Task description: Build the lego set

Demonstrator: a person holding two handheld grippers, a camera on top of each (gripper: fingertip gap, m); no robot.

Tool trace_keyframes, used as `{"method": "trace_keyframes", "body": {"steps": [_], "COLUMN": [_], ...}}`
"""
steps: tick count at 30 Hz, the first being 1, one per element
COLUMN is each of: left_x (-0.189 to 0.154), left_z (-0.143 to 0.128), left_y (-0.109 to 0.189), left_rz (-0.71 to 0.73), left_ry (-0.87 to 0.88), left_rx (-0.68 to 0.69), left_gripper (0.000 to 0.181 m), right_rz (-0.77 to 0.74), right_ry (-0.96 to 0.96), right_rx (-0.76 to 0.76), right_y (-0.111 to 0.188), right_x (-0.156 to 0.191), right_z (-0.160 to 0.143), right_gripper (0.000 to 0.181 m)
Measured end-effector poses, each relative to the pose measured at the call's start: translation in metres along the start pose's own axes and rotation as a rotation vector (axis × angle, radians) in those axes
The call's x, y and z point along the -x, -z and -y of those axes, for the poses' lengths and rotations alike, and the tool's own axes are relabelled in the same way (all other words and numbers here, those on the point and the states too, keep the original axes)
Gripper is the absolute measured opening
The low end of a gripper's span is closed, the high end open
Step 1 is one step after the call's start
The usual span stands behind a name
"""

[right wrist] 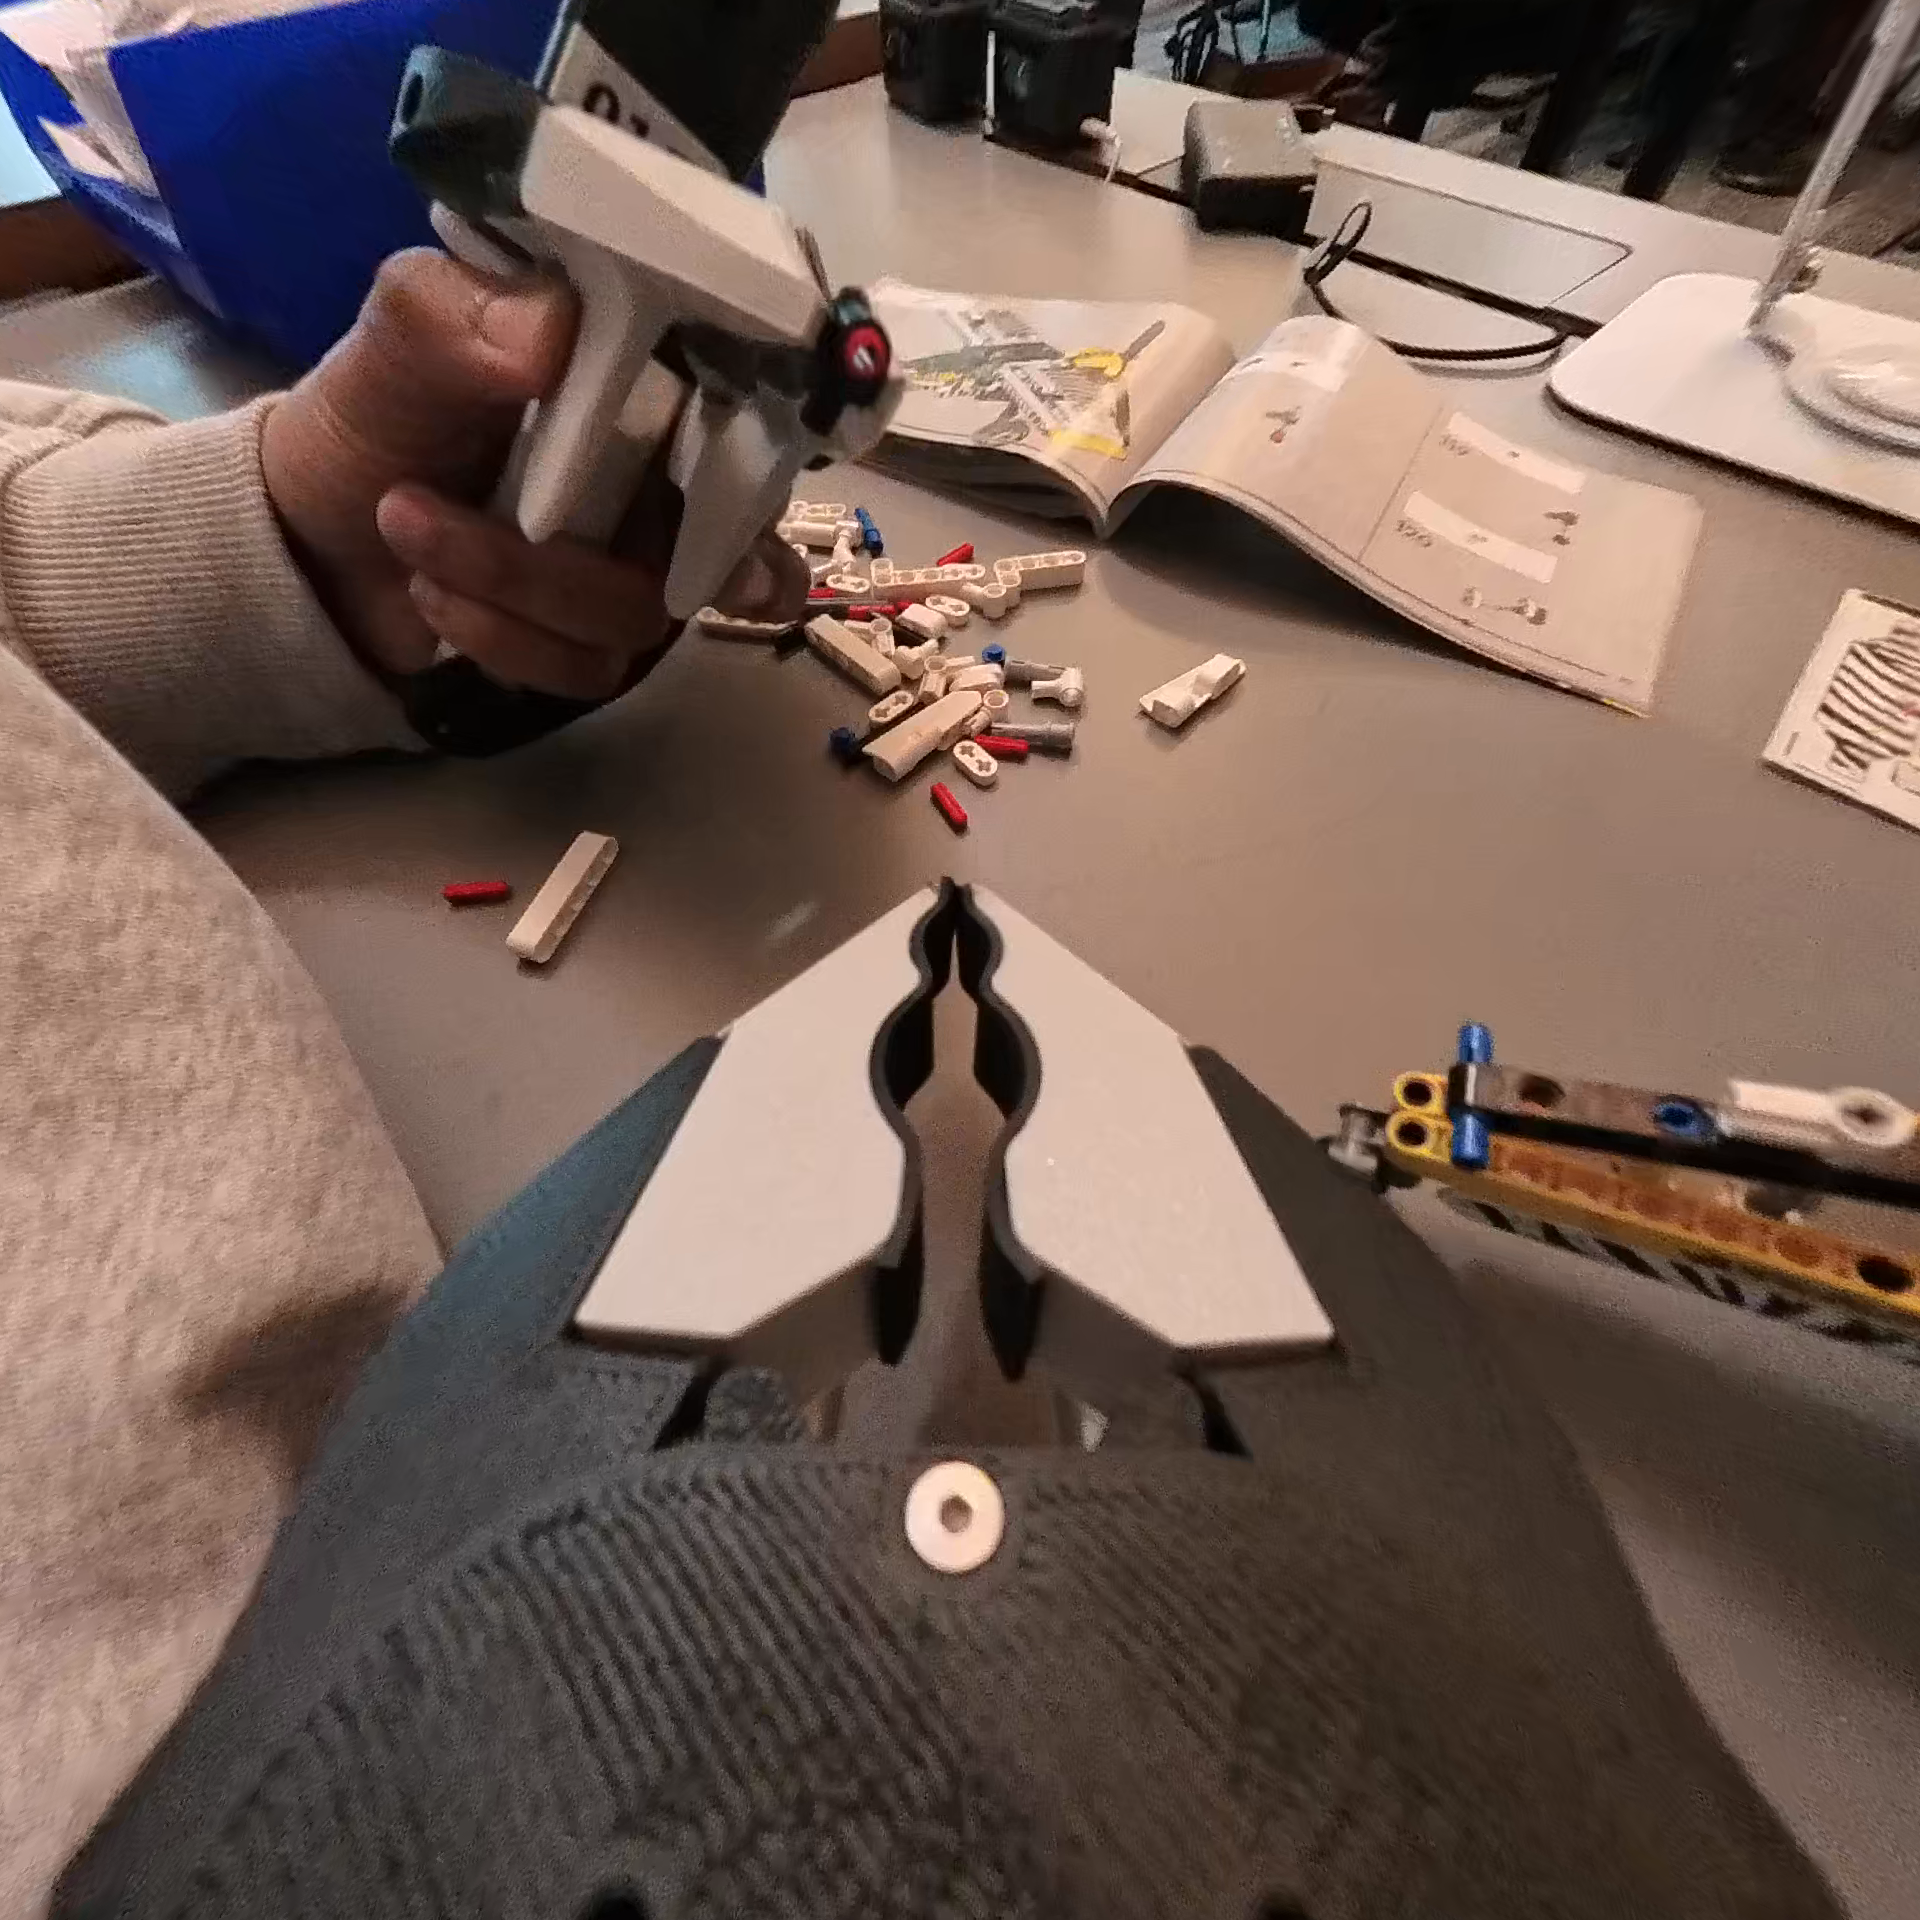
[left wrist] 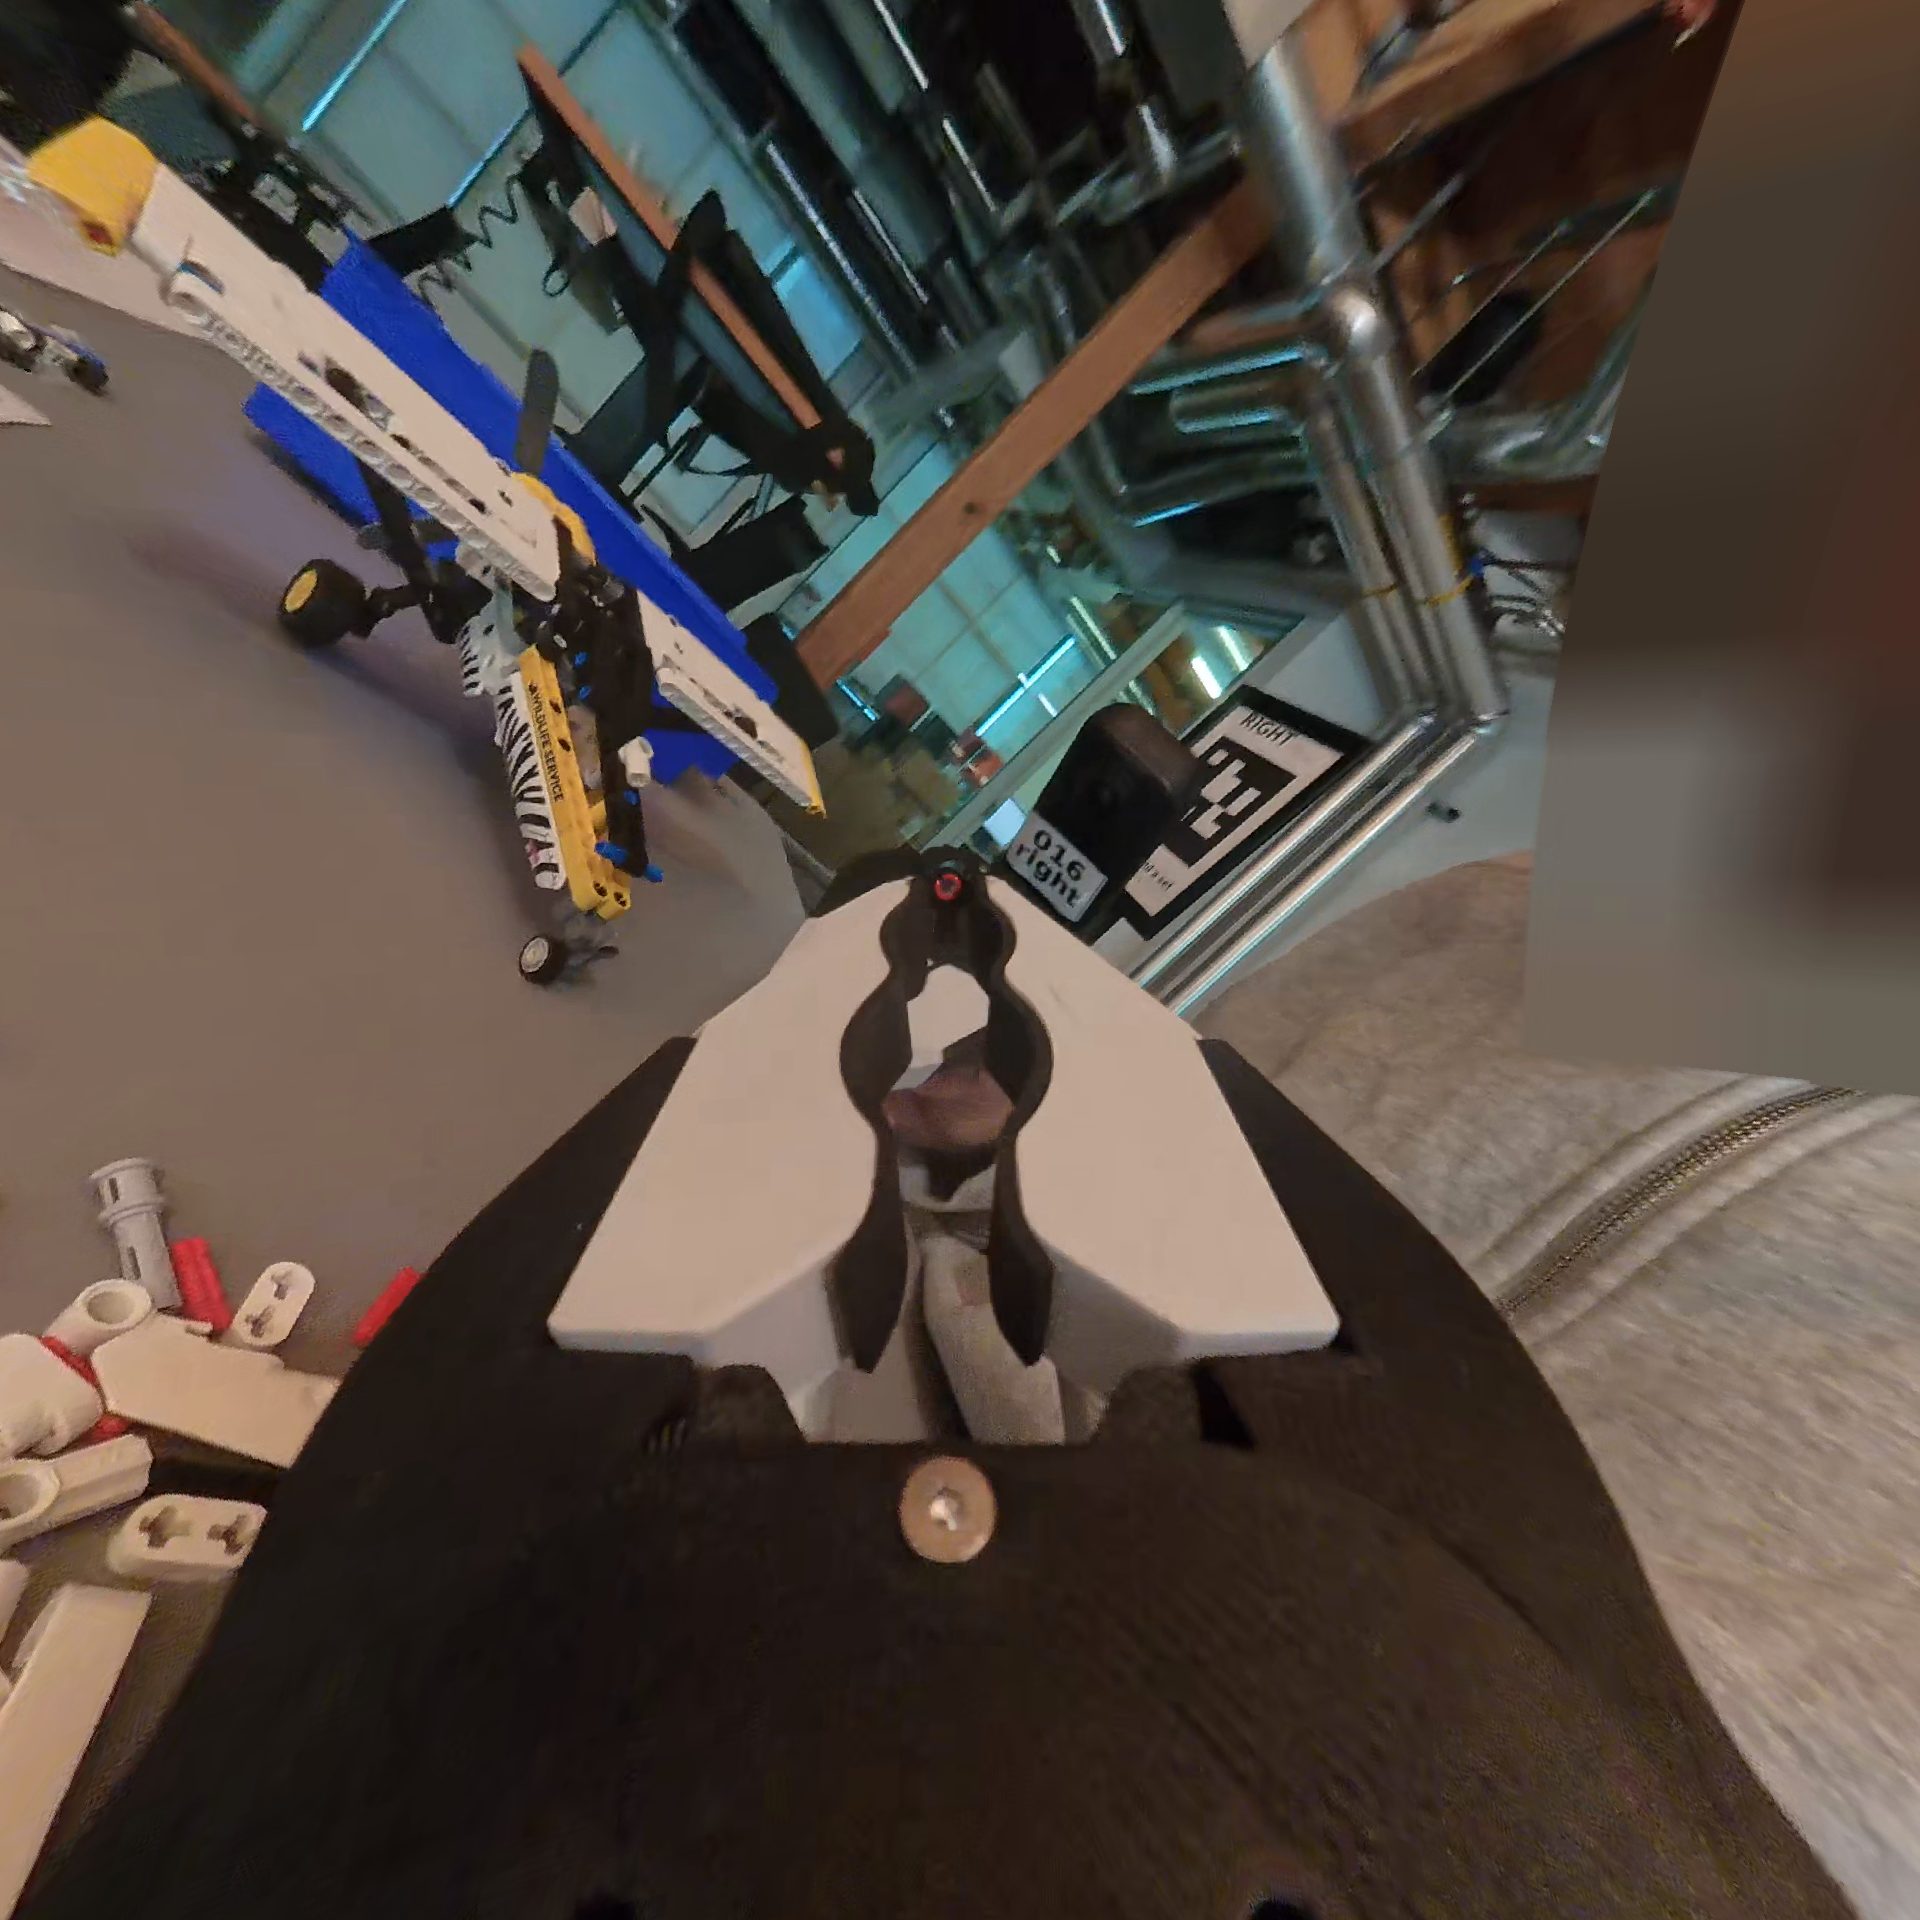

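My left gripper (left wrist: 948, 896) is shut on a small red pin (left wrist: 947, 884) and held up in the air. It also shows in the right wrist view (right wrist: 844, 335), held by a hand, with the red pin (right wrist: 864, 361) at its tips above the pile of loose pieces (right wrist: 935, 665). The partly built yellow, white and black plane model (left wrist: 540, 665) stands on the grey table, to the left and beyond. My right gripper (right wrist: 948, 896) is shut and empty, low over the table. The model's yellow tail end (right wrist: 1662, 1174) lies just to its right.
An open instruction booklet (right wrist: 1247, 436) lies behind the pile, and a sticker sheet (right wrist: 1860, 707) at the right. A white beam (right wrist: 561, 894) and a red pin (right wrist: 476, 890) lie apart at the left. A blue box (right wrist: 260, 156) and a monitor foot (right wrist: 1745, 364) stand at the back. One gripper's finger ends stand about 8 cm off the other's.
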State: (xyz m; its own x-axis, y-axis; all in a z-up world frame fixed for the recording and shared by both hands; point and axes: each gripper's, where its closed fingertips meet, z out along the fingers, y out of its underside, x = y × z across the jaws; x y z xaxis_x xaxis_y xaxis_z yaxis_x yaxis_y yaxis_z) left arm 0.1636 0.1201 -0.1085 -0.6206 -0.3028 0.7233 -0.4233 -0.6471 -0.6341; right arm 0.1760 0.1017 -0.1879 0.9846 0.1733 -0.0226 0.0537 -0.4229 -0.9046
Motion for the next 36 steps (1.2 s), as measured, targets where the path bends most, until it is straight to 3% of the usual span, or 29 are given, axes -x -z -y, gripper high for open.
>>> {"method": "trace_keyframes", "body": {"steps": [36], "left_x": [0.009], "left_z": [-0.025], "left_y": [-0.008], "left_rz": [0.032], "left_ry": [-0.017], "left_rx": [0.123], "left_gripper": [0.005], "right_rz": [0.044], "right_ry": [-0.026], "right_rx": [-0.030], "right_y": [-0.014], "right_x": [-0.004], "right_z": [0.012], "right_gripper": [0.000]}}
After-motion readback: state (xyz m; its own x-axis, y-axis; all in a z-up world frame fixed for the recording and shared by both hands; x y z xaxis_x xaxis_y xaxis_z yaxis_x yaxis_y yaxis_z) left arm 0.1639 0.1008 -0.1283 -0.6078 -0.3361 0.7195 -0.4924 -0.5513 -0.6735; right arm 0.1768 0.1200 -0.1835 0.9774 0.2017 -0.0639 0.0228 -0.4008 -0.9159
